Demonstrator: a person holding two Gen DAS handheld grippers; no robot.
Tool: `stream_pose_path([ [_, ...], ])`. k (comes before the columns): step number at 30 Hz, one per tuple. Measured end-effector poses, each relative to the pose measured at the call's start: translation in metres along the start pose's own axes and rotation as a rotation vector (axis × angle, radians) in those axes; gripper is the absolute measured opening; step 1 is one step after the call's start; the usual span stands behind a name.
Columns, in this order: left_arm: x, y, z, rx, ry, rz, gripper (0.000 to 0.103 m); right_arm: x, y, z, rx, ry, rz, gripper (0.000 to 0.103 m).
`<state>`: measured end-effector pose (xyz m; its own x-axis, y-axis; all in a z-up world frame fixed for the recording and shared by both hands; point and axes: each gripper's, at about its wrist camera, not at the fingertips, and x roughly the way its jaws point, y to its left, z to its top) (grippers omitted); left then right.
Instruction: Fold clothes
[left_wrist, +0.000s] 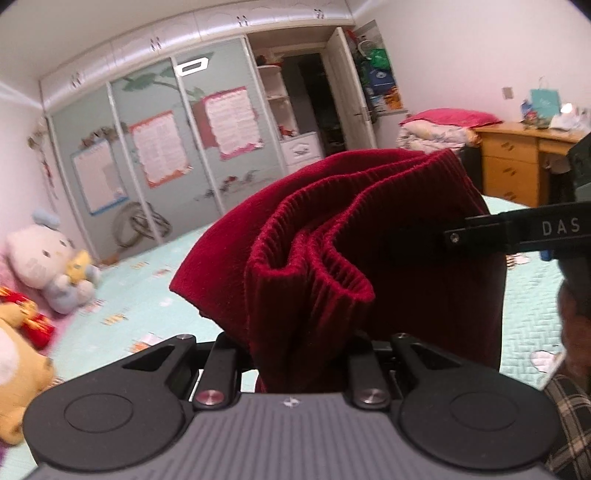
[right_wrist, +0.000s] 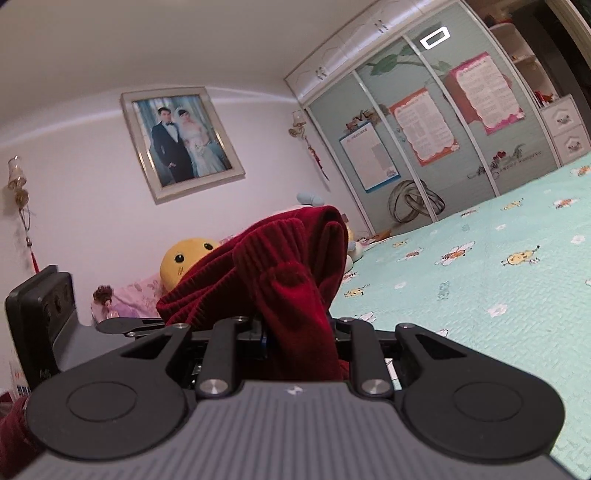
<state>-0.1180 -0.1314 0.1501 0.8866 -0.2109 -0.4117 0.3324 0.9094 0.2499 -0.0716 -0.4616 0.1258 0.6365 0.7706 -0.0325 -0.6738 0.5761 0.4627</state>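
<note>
Spreading wide beneath me, the mint bedspread shows no garment lying on it where I can see, so I judge the fold unfinished. My dark red ribbed sweater hangs bunched in the air between my tools. My left gripper is clamped on its fabric, and my right gripper pinches another part.

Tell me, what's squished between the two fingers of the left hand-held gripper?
A bunched fold of the dark red ribbed garment fills the left hand-held gripper, hiding its fingertips. The left wrist view shows this.
</note>
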Motion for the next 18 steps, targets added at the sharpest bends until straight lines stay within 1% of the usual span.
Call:
stream_pose_path([
  [3, 0.032, 0.021, -0.011, -0.051, 0.046, -0.053, 0.021, 0.021, -0.007, -0.009, 0.021, 0.032, -0.008, 0.023],
  [6, 0.069, 0.039, -0.018, -0.049, 0.087, -0.062, 0.021, 0.058, -0.017, -0.020, 0.031, 0.087, -0.025, 0.023],
  [8, 0.095, 0.053, -0.023, -0.076, 0.119, -0.073, 0.021, 0.084, -0.026, -0.029, 0.042, 0.114, -0.037, 0.023],
  [14, 0.155, 0.068, -0.035, -0.073, 0.164, -0.094, 0.021, 0.140, -0.060, -0.046, 0.052, 0.164, -0.071, 0.023],
  [18, 0.193, 0.079, -0.039, -0.071, 0.187, -0.120, 0.021, 0.164, -0.078, -0.049, 0.042, 0.181, -0.092, 0.023],
])
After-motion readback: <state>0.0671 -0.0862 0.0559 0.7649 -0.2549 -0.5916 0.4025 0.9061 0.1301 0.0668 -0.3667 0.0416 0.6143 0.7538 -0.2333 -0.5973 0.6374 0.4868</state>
